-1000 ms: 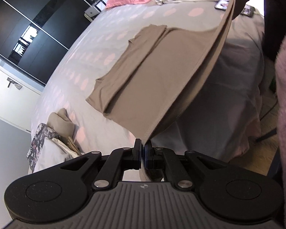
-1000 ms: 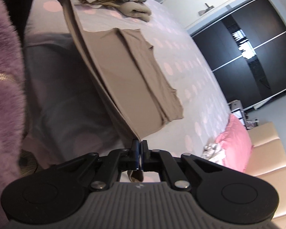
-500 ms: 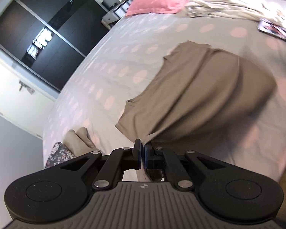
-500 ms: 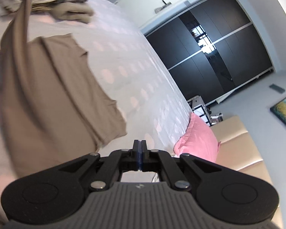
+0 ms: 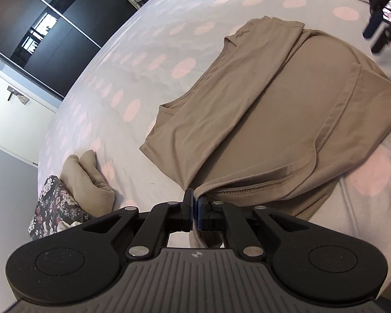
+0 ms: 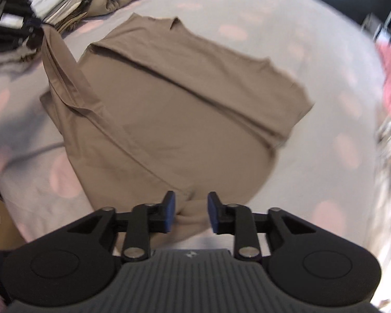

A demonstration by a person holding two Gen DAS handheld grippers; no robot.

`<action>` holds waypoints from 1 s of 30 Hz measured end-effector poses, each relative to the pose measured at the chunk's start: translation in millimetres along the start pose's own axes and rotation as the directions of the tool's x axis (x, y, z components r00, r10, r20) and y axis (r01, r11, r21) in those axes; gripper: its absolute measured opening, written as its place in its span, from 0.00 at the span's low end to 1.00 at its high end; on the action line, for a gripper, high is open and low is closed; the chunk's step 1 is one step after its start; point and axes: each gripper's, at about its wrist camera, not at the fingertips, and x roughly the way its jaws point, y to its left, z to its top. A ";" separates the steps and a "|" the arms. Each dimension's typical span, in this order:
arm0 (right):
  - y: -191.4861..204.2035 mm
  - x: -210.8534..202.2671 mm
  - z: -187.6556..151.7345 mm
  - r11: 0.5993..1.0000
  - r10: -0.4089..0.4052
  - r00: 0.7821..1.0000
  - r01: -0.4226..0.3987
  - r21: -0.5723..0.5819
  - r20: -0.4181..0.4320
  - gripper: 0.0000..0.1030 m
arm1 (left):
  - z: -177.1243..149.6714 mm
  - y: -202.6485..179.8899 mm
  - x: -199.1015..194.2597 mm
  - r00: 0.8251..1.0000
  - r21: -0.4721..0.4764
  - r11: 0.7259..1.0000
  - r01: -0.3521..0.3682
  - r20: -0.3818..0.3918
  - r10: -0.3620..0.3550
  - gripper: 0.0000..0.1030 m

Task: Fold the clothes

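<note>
L gripper [image 5: 194,203] clamped on corner of tan shirt [image 5: 260,120], rest spread ahead on bed [image 5: 143,52]. R gripper [image 6: 190,210] jaws opening, shirt edge between, pads not pressing.

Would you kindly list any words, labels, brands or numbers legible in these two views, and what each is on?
No readable text anywhere.
Small white emblem on the left tongs' grey ribbed body: a symbol, no letters.
Same emblem on the right tongs' body: no letters.
Taupe folded shirt: no visible label.
</note>
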 end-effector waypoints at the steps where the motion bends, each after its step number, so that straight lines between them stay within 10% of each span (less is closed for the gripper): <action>1: -2.9 5.5 1.9 0.999 0.021 1.000 -0.021 0.029 -0.008 0.39 | -0.4 0.8 0.9 1.000 -0.008 1.000 0.000 0.004 0.000 0.01; 9: -15.2 40.5 3.6 0.979 0.102 0.992 -0.087 0.182 -0.077 0.39 | -2.2 1.6 3.1 1.000 -0.022 1.000 -0.007 0.026 0.008 0.01; 12: -13.2 44.2 -0.3 0.976 0.107 0.991 -0.088 0.200 -0.085 0.12 | -2.5 -1.2 3.2 0.999 -0.014 1.000 -0.013 0.029 0.014 0.01; 21: -13.2 -32.7 -5.6 0.988 0.008 0.990 -0.029 0.150 0.142 0.05 | -12.2 2.9 -0.8 1.000 -0.045 0.999 -0.030 0.000 0.030 0.01; 30: -39.9 -93.8 7.7 0.964 -0.171 0.929 0.089 0.251 0.328 0.05 | 0.7 20.6 -15.4 0.998 -0.074 0.997 -0.022 0.049 0.025 0.01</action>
